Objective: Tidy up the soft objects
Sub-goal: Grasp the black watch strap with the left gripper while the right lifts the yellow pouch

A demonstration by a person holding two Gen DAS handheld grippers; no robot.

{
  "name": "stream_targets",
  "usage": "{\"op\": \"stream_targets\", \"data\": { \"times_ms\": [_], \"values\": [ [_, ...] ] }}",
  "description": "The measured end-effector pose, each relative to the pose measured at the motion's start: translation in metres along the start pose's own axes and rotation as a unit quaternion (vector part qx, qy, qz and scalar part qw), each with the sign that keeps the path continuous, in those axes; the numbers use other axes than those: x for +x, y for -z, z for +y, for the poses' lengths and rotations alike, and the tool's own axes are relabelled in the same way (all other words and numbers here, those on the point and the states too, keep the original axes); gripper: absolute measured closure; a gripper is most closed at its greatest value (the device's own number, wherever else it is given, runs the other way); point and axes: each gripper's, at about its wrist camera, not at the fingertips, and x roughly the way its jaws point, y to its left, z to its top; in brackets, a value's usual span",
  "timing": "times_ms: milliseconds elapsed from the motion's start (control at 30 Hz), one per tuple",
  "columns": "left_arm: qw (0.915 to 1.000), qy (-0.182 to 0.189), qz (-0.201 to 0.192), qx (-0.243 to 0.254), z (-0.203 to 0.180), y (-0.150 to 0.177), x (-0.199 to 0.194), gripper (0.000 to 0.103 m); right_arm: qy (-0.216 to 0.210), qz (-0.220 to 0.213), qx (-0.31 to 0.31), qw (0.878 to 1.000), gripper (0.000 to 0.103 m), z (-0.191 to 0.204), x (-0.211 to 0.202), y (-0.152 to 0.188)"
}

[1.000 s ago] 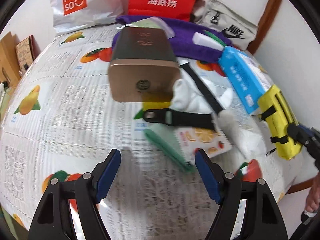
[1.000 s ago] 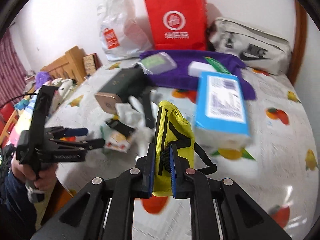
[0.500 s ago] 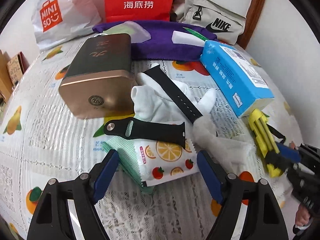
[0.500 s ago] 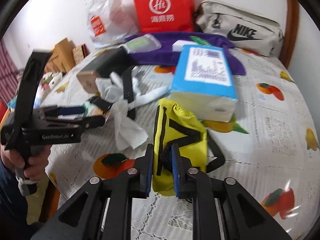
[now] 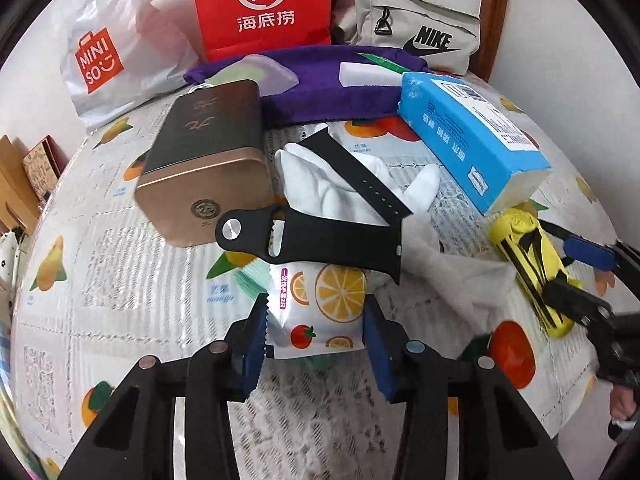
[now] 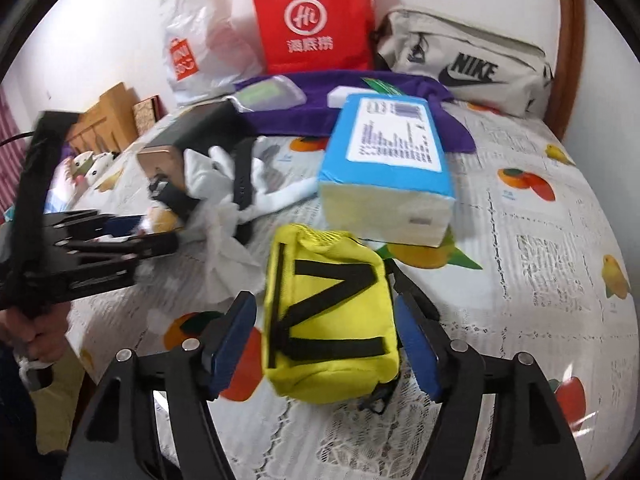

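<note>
The right gripper has let go of the yellow pouch. Half a second ago its jaws were pinching the pouch on its narrow edge; now they are spread wide and the pouch lies flat on the bench between them, apparently touching neither pad, just in front of the blue tissue pack. I judge that this pouch is now placed. Its long axis seems to run toward the tissue pack, with the mesh end pointing away from the gripper and the black straps facing up.

The left gripper has come forward over the wet-wipe packet. Its jaws are open and stand at both sides of the packet, very near or touching; whether they already press it I cannot tell. The packet lies flat, partly under the black watch strap, its long axis running away from the gripper. Probably it is the next thing to pick.
</note>
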Motion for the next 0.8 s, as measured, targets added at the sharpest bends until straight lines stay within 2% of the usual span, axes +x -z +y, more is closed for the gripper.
{"op": "stream_targets", "data": {
  "times_ms": [33,133,300,400,500,567,667,800],
  "values": [
    [1.0,0.003,0.0,-0.004,0.001,0.001,-0.001,0.061,-0.001,0.006,0.003,1.0,0.032,-0.001,0.004,0.0],
    [0.9985,0.047,0.007,-0.028,0.009,0.002,-0.004,0.061,-0.001,0.011,0.007,1.0,0.027,-0.001,0.015,0.0],
    [0.9965,0.068,0.023,-0.043,0.015,0.007,0.0,0.061,0.011,0.02,0.01,1.0,0.021,0.003,0.029,-0.001],
    [0.9881,0.128,0.04,-0.075,0.022,0.011,0.001,0.061,0.027,0.017,0.003,0.999,0.022,0.006,0.032,-0.001],
    [0.9924,0.092,0.035,-0.075,0.024,0.015,0.0,0.061,0.036,0.012,0.004,0.999,0.033,0.004,0.029,-0.001],
    [0.9884,0.116,0.035,-0.092,0.031,0.018,-0.002,0.061,0.031,0.011,0.008,0.999,0.04,0.002,0.026,-0.001],
    [0.9914,0.101,0.016,-0.082,0.032,0.019,-0.011,0.061,0.027,0.01,0.017,0.999,0.043,-0.002,0.02,0.0],
    [0.9926,0.082,0.031,-0.084,0.036,0.021,-0.002,0.06,0.031,0.015,0.017,0.999,0.043,-0.001,0.017,0.004]
  ]
}}
